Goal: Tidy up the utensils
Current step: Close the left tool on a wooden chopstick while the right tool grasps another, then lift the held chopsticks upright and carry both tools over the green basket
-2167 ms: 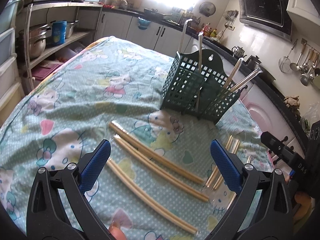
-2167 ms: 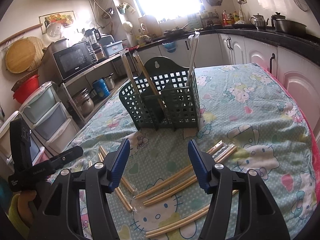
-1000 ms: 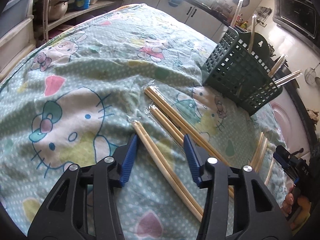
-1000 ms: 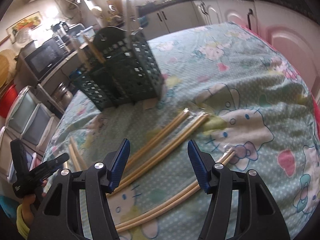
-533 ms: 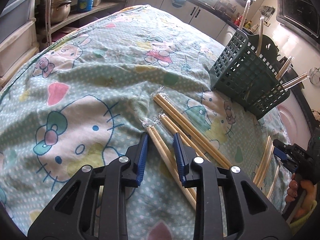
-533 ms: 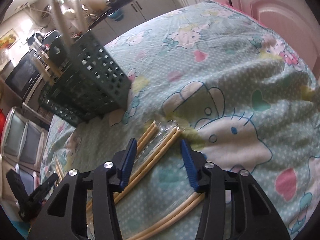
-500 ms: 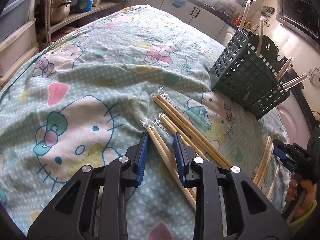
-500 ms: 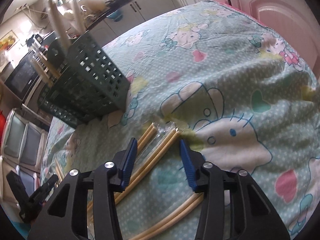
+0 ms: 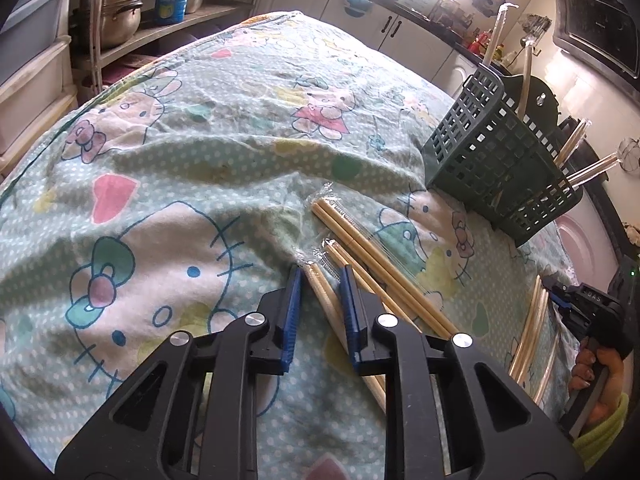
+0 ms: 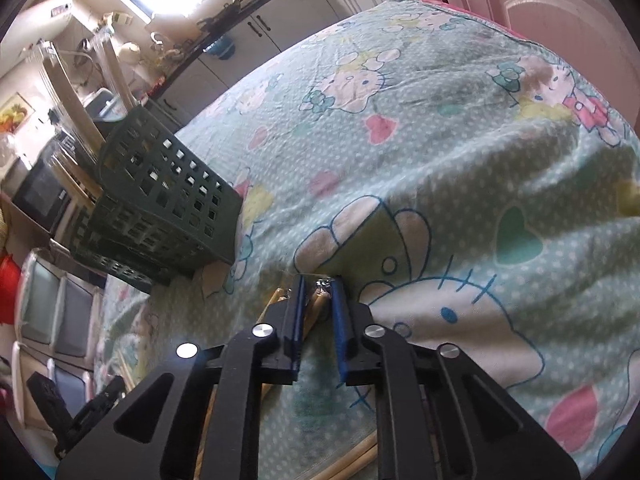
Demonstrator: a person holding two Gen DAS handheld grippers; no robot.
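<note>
Several plastic-wrapped pairs of bamboo chopsticks lie on the Hello Kitty tablecloth (image 9: 168,184). My left gripper (image 9: 320,276) is low on the cloth, its blue jaws narrowed around the end of the nearest wrapped pair (image 9: 320,288), with a small gap on each side. Two more pairs (image 9: 360,240) lie just right of it. My right gripper (image 10: 318,284) has its jaws narrowed around the end of another wrapped pair (image 10: 316,306). The dark green utensil basket (image 9: 496,164) stands upright with chopsticks in it; it also shows in the right wrist view (image 10: 160,204).
More chopstick pairs (image 9: 532,332) lie at the right, by the other hand-held gripper (image 9: 592,312). Kitchen cabinets, shelves with pots (image 9: 116,20) and plastic drawers (image 10: 44,300) surround the table. The table edge falls off at left and far right.
Both grippers have dropped toward the cloth and narrowed their jaws, each around the end of a wrapped chopstick pair. The basket and other chopsticks have not moved.
</note>
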